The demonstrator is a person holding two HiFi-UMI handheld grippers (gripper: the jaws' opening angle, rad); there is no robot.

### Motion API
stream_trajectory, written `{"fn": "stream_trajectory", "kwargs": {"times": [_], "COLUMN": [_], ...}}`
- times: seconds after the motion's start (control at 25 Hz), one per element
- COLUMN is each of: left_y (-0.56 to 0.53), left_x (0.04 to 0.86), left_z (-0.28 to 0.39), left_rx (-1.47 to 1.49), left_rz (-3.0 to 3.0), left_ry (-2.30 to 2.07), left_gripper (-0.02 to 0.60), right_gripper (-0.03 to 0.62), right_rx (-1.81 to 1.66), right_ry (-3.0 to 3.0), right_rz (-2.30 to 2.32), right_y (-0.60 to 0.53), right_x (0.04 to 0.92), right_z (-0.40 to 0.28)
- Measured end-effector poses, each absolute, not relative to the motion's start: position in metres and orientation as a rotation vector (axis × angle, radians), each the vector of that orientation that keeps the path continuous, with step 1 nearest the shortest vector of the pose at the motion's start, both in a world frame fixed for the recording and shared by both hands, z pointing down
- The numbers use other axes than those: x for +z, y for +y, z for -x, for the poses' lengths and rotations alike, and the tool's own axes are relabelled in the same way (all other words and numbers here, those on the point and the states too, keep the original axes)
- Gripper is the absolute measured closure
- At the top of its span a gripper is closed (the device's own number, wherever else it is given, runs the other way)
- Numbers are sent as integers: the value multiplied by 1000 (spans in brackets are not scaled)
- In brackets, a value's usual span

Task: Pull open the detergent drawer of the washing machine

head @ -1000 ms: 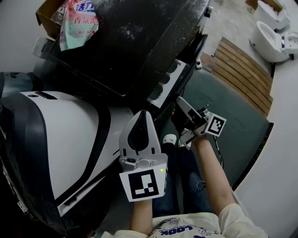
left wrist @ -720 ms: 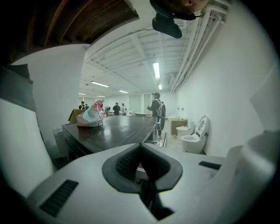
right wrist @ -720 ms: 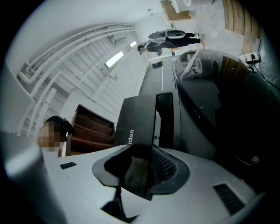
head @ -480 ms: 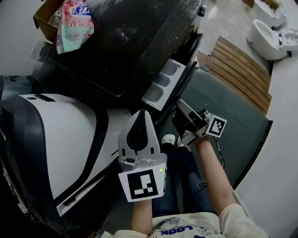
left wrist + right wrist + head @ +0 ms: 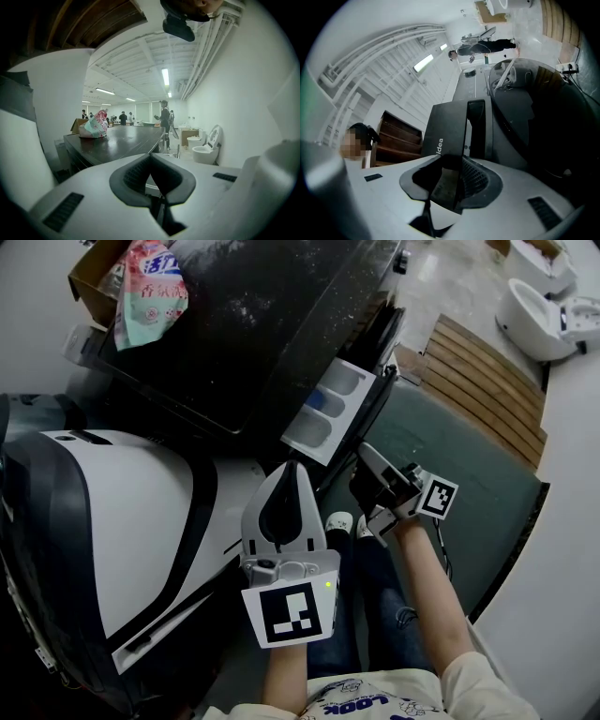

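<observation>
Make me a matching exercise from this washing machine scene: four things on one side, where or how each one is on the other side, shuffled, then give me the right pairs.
Things
1. detergent drawer
2. detergent bag
3. toilet
4. left gripper

Places and states
A. white, at the head view's upper right
B. shut, nothing between its jaws
C. pulled out of the washing machine's front
D. lying on the washing machine's dark top

Pairs: 1-C, 2-D, 3-A, 4-B

The cardboard box [image 5: 82, 277] runs off the top edge — the far-off people [image 5: 123, 117] are too small to make out.
</observation>
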State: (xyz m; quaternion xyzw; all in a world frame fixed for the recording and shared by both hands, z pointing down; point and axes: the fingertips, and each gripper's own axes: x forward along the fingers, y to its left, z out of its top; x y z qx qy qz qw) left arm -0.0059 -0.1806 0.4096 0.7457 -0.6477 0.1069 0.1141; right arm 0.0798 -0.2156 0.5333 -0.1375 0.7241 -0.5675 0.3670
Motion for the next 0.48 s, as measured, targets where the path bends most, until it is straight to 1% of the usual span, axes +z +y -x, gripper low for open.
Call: {"fn": "stream_trajectory", "kwargs": {"times": [0.48], "left_y": [-173], "left_x": [410], "left_z": [6], "left_rx": [314], "left_rz": [-2182], "left_ry": [-1902], "left_gripper": [569], "right_gripper": [457], "right_rx": [-1458], "right_ry": [1867], "right_rz": [342], "right_y": [-214], "right_x": [534], "right_z": [-82]}}
